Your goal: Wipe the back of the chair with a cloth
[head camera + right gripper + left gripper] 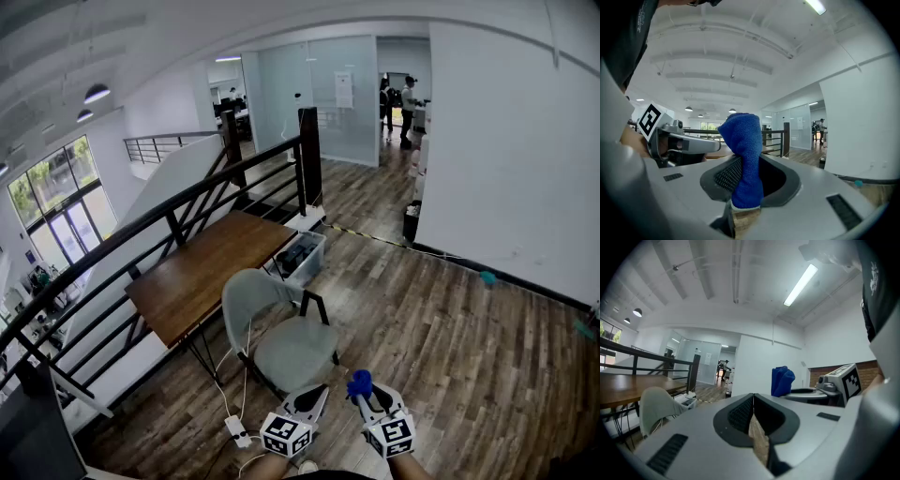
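Note:
A pale green chair [281, 328] stands on the wood floor, its back [251, 292] turned toward a wooden desk. In the left gripper view the chair back [655, 406] shows at the lower left. My right gripper [367, 401] is shut on a blue cloth [360, 383], which sticks up between its jaws [744, 157]. My left gripper [307, 401] is shut with nothing in it, its jaws pressed together. Both grippers hang low at the near edge, just in front of the chair seat. The blue cloth [782, 380] also shows in the left gripper view.
A wooden desk [208, 267] stands beside a black railing [159, 220]. A plastic bin [305, 255] sits at the desk's end. A power strip [235, 430] and cables lie on the floor by the chair. People stand far off in the corridor [405, 108]. A white wall [511, 141] rises at right.

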Demonstrator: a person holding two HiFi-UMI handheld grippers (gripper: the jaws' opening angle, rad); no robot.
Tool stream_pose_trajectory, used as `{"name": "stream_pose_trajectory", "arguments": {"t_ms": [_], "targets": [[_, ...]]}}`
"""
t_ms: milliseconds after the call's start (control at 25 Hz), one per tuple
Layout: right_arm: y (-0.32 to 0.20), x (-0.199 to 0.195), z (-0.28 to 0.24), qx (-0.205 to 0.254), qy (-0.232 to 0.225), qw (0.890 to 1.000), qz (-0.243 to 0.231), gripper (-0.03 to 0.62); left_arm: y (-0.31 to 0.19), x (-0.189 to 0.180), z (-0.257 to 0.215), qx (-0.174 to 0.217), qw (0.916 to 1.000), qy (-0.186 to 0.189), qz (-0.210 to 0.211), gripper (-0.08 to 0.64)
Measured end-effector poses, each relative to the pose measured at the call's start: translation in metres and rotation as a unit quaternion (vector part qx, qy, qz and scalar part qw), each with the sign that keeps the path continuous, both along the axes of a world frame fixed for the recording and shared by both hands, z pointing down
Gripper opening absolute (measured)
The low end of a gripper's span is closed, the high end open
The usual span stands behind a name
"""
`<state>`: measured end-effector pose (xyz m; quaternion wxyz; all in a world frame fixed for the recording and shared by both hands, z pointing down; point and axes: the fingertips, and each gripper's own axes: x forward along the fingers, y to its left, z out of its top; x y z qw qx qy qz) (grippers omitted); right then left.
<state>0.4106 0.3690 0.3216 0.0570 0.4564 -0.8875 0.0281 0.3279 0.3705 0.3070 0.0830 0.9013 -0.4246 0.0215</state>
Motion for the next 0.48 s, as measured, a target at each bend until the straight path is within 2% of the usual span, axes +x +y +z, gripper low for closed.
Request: {"name": "stream_pose_trajectory", "arguments": {"t_ms": [480], "targets": [[-0.014, -0.026, -0.001, 0.000, 0.003, 1.000, 0.000, 0.101, -0.017, -0.021, -0.002, 0.005, 0.9999, 0.007, 0.008, 0.008]]}}
